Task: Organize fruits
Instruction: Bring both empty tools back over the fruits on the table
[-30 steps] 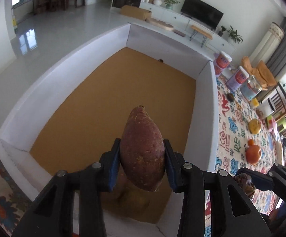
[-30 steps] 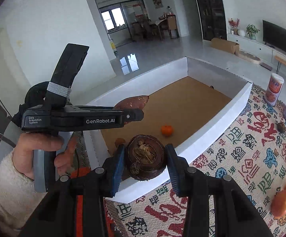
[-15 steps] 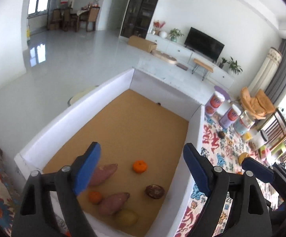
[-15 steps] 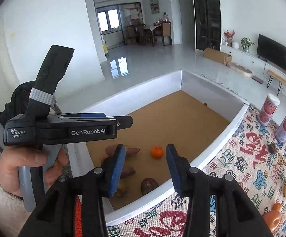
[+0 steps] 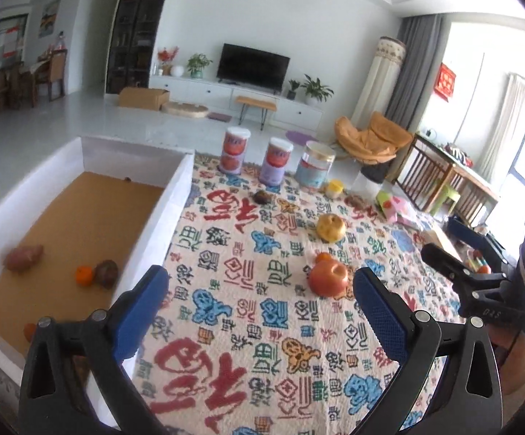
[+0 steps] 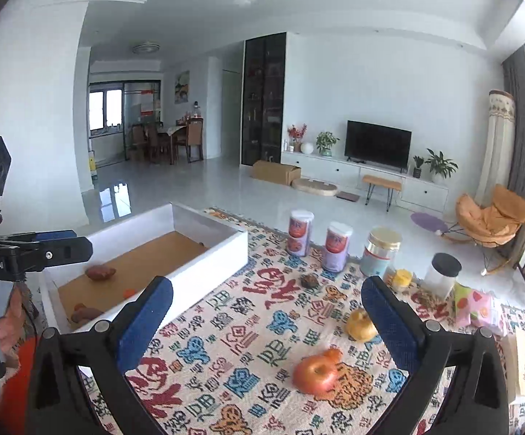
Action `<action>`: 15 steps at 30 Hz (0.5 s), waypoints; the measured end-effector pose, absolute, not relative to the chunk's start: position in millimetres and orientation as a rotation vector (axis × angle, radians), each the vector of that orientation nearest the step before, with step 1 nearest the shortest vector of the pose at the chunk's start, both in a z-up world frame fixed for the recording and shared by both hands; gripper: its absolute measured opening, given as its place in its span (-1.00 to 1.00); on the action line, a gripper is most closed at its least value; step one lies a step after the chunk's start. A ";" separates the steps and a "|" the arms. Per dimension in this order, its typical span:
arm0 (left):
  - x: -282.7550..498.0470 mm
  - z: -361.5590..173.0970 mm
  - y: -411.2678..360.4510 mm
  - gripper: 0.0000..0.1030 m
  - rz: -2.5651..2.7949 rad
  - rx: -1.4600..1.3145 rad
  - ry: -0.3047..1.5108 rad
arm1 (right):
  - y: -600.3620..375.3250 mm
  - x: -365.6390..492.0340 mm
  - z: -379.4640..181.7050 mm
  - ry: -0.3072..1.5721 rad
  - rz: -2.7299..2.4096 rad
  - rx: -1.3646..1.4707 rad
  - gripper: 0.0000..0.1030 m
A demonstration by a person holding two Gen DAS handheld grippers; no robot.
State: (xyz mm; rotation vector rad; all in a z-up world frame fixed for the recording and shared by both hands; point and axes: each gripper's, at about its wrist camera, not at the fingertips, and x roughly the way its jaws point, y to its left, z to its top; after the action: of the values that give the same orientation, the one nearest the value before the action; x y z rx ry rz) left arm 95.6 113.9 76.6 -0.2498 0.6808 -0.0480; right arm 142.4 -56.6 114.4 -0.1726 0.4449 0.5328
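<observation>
My left gripper [image 5: 260, 290] is open and empty above the patterned rug. My right gripper [image 6: 267, 302] is open and empty too. A white box [image 5: 179, 195] with a brown floor holds a sweet potato [image 5: 23, 257], a small orange [image 5: 83, 275] and a dark round fruit [image 5: 106, 273]. On the rug lie a red apple [image 5: 328, 279] with a small orange [image 5: 323, 256] behind it, a yellow fruit [image 5: 330, 227] and a small dark fruit [image 5: 262, 197]. The apple [image 6: 315, 373] and yellow fruit [image 6: 361, 325] show in the right wrist view.
Two purple cans [image 5: 236, 150] [image 5: 278, 161] and a clear jar [image 5: 315, 166] stand at the rug's far edge. A small yellow jar [image 5: 335, 187] and a pink packet [image 5: 394, 204] lie to the right. A wooden rack [image 5: 440, 181] stands beyond.
The left gripper released the sweet potato and the right gripper released the dark round fruit into the box. Both then opened wide and swung right, away from the box, toward the rug.
</observation>
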 end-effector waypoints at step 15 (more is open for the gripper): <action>159.6 -82.6 36.7 0.97 0.029 -0.007 0.931 | -300.2 166.8 -99.2 0.949 0.035 -0.027 1.00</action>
State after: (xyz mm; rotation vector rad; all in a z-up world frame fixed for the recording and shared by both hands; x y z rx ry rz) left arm 159.6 36.7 -82.6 -0.0069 0.9306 0.0288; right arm 166.8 -300.2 -99.2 -0.0268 0.9495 0.0353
